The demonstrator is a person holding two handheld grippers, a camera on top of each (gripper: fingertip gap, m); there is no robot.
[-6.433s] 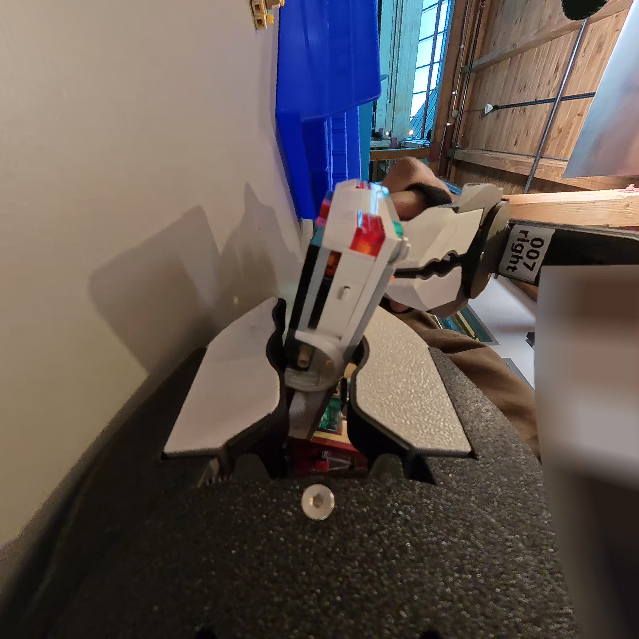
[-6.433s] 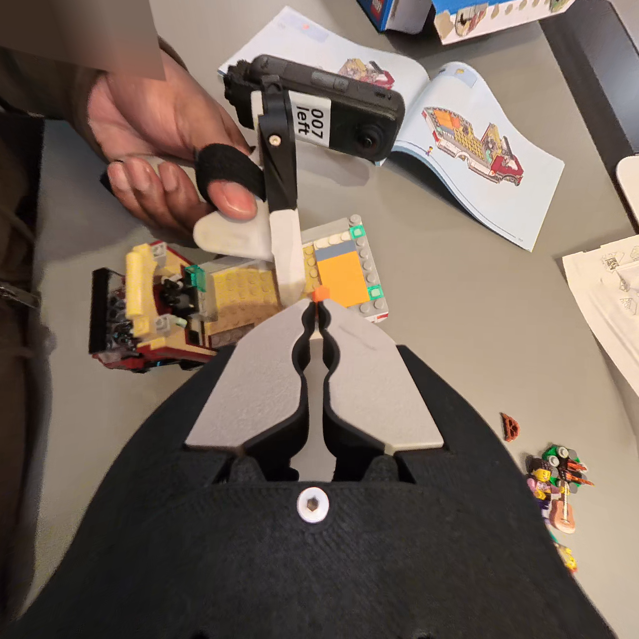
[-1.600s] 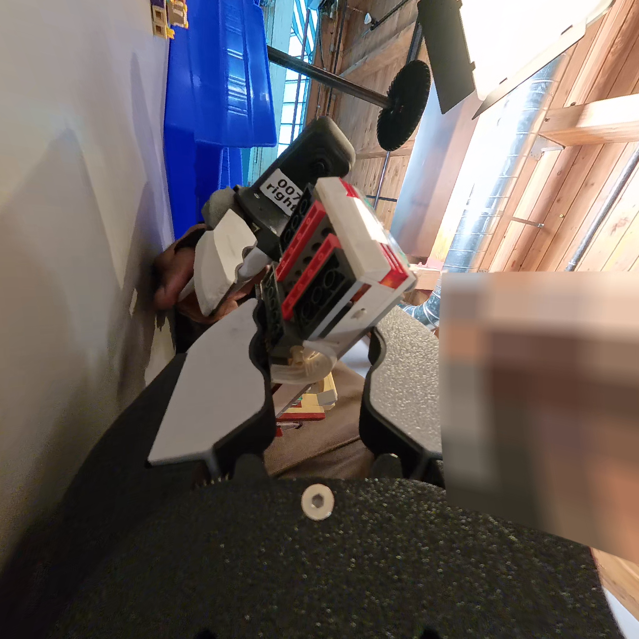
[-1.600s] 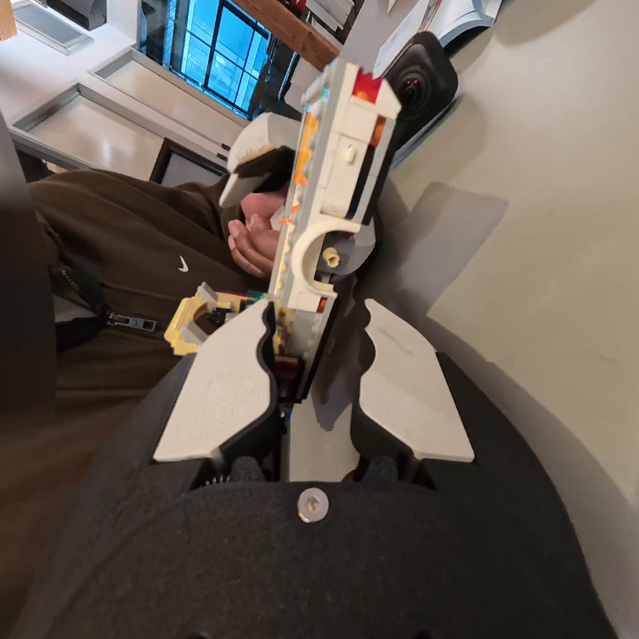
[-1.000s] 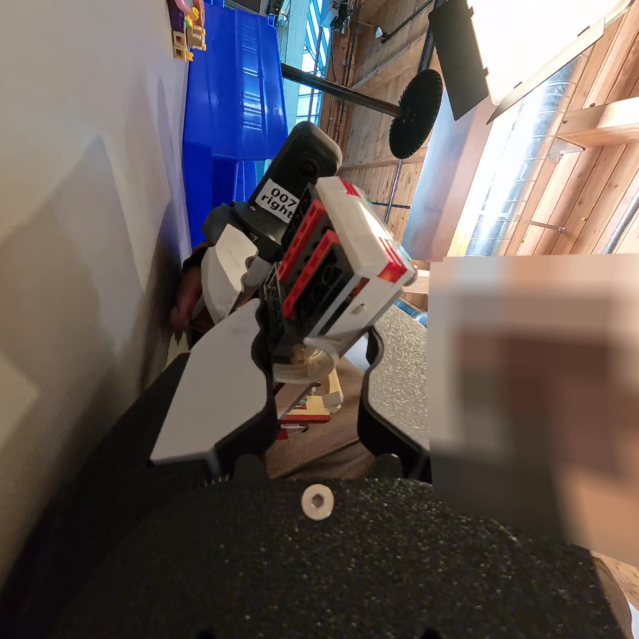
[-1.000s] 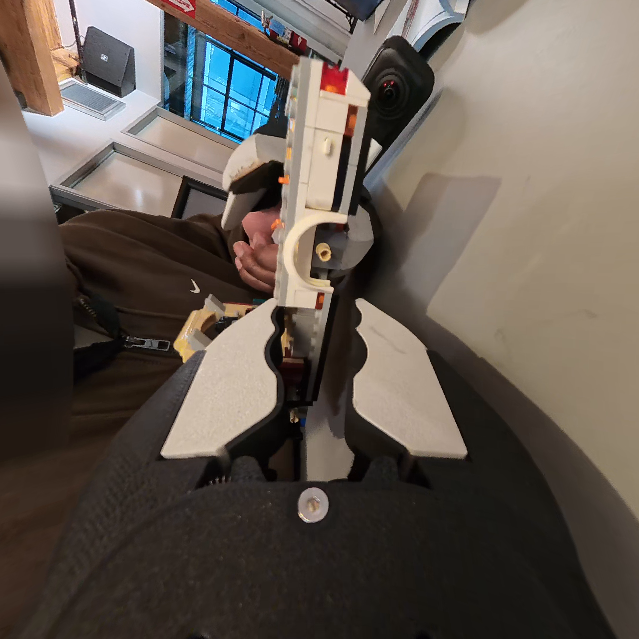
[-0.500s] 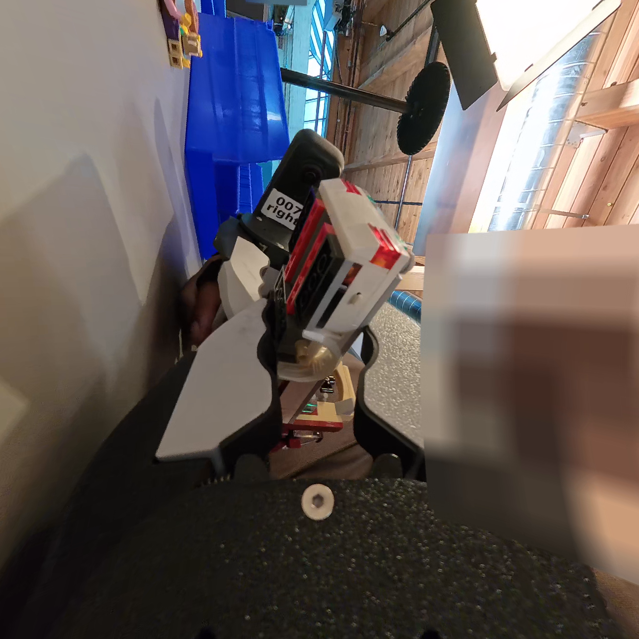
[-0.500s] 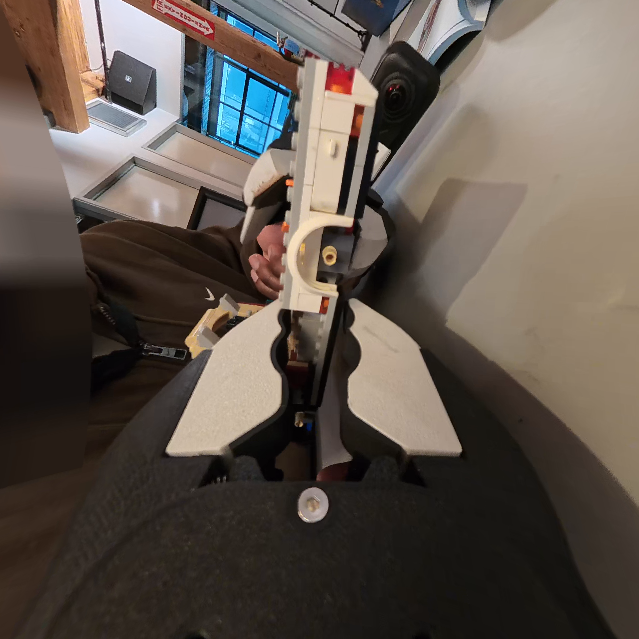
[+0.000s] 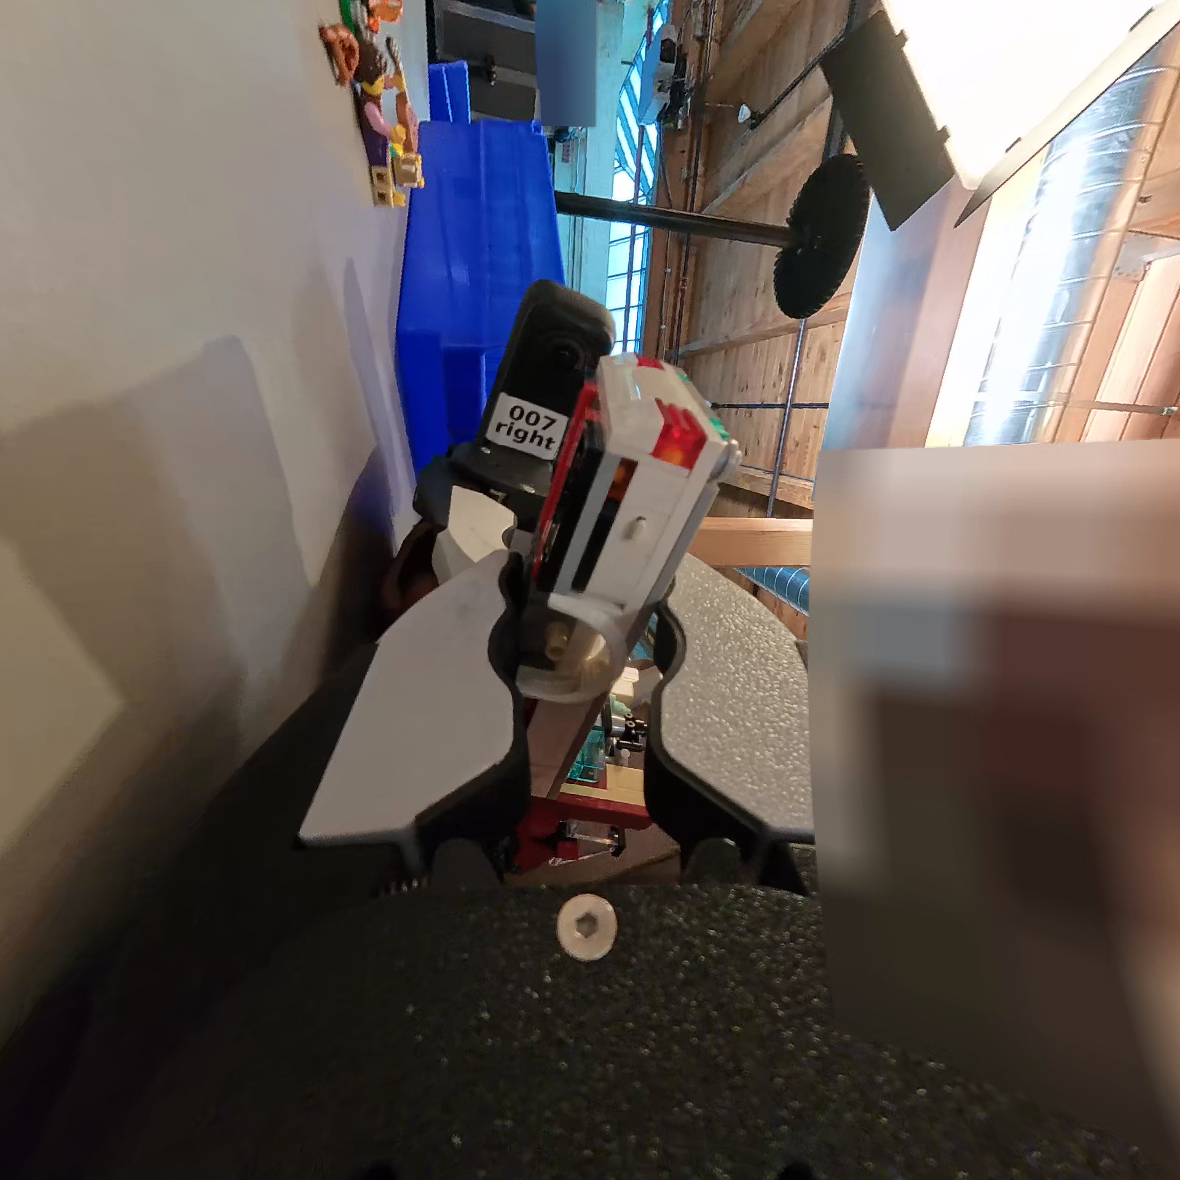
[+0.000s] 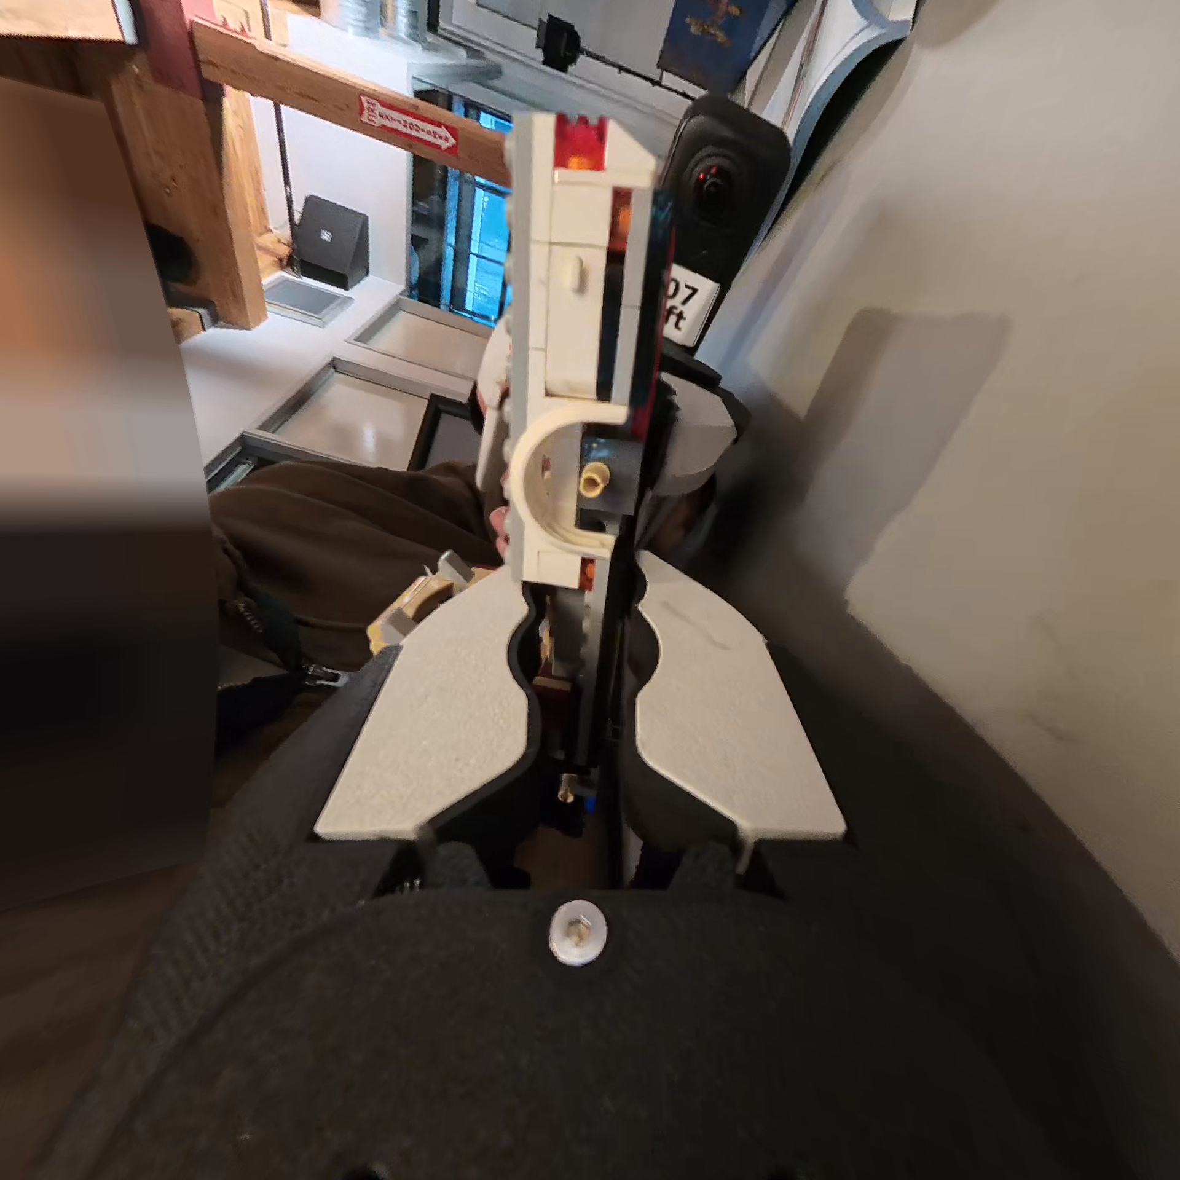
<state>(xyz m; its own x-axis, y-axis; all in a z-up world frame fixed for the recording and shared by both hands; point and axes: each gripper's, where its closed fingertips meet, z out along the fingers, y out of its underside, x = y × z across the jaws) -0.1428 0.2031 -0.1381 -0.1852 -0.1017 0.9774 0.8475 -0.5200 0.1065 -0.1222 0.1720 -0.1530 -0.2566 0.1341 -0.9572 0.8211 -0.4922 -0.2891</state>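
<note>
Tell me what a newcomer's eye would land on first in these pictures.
First, the white, red and black toy brick vehicle, held up off the table, rising between the left gripper's fingers and gripped from the other side by the right gripper. Next, the blue plastic bin behind it in the left wrist view, with small toy figures lying on the pale table beside it.

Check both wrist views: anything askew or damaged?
No damage visible. The white brick model is off the grey table, both grippers at it. The wheel arch is empty, with a bare tan pin and no wheel.
</note>
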